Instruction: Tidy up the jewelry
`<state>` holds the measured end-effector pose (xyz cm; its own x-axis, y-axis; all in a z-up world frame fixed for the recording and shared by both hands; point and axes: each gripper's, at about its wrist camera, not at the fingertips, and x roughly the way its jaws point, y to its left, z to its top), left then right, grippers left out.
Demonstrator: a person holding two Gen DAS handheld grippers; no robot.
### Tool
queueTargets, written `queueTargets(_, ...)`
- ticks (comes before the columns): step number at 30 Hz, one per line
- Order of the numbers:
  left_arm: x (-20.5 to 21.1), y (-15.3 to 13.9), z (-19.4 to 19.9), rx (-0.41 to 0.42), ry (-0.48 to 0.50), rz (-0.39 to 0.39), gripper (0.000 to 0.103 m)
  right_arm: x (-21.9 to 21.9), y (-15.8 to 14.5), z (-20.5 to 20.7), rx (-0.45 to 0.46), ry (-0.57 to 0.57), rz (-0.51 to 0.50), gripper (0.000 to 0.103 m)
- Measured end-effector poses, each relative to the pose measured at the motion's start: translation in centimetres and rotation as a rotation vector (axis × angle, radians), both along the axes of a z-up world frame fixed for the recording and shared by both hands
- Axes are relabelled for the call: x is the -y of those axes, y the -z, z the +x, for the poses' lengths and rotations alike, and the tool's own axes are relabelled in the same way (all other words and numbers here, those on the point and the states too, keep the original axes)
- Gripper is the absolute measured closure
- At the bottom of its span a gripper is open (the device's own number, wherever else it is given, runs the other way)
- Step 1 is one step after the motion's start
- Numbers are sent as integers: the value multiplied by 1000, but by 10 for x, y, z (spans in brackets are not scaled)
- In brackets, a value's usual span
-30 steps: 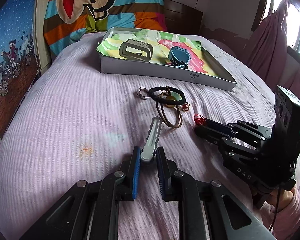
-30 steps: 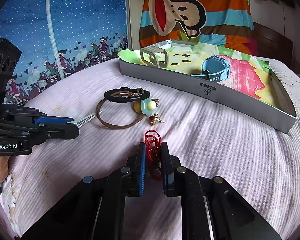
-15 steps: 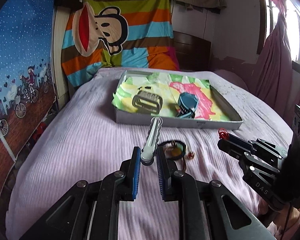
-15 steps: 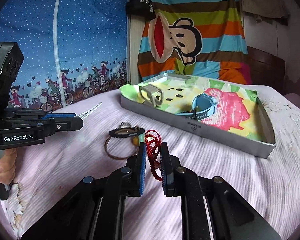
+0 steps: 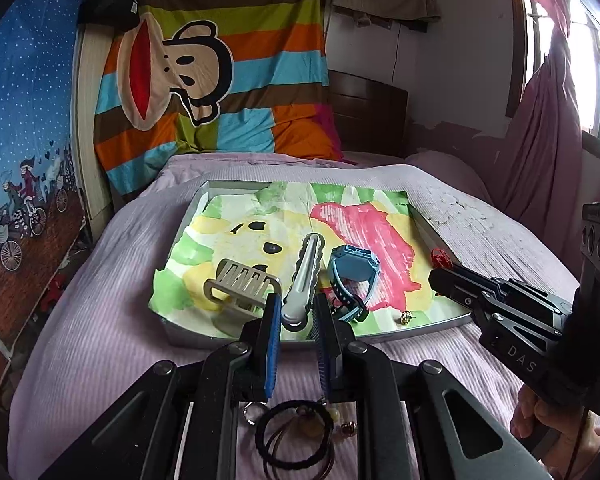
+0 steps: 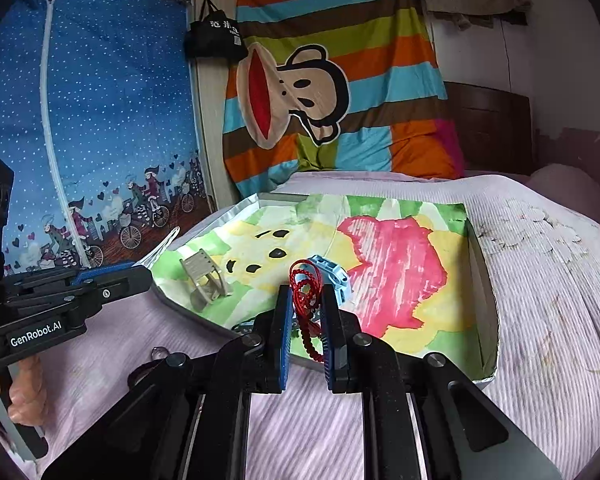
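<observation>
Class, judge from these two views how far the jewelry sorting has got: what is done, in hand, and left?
Done: the grey claw clip, blue watch and a small earring lie in the tray. In hand: the left tool grips a silver hair clip; the right tool grips a red cord bracelet. Left: the black hair tie, a ring and another earring on the bed.

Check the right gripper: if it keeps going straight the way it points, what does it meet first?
Probably the blue watch in the tray, just past the red cord the right gripper holds; depth is unclear.
</observation>
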<state>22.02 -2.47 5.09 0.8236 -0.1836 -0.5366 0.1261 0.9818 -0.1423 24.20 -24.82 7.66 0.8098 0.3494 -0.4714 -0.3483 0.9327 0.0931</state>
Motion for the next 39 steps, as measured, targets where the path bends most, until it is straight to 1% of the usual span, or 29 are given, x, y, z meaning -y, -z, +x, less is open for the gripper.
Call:
queueTargets(4, 7, 6, 20, -46, 27, -21, 88, 4, 11, 18, -46, 25, 21, 91)
queueTargets(8, 16, 12, 35, -86, 40, -23, 88, 8, 27, 31, -92, 48, 31, 91)
queueTargets(16, 32, 25, 52, -165, 65, 16, 88, 21, 49, 45, -163, 82, 53, 91)
queueTargets(18, 36, 29, 55, -179, 70, 34, 88, 21, 53, 46, -168, 83, 57, 91)
queueTargets(22, 40, 34, 57, -202, 75, 48, 88, 15, 58, 46, -174, 73, 33, 91)
queueTargets(28, 39, 40, 60, -232, 69, 38, 88, 10, 61, 45, -179, 60, 9, 91)
queueTargets(33, 37, 41, 63, -242, 71, 25, 87, 10, 62, 44, -180, 60, 9, 91)
queueTargets(39, 37, 41, 61, -232, 68, 28, 87, 9, 62, 43, -180, 60, -1, 90)
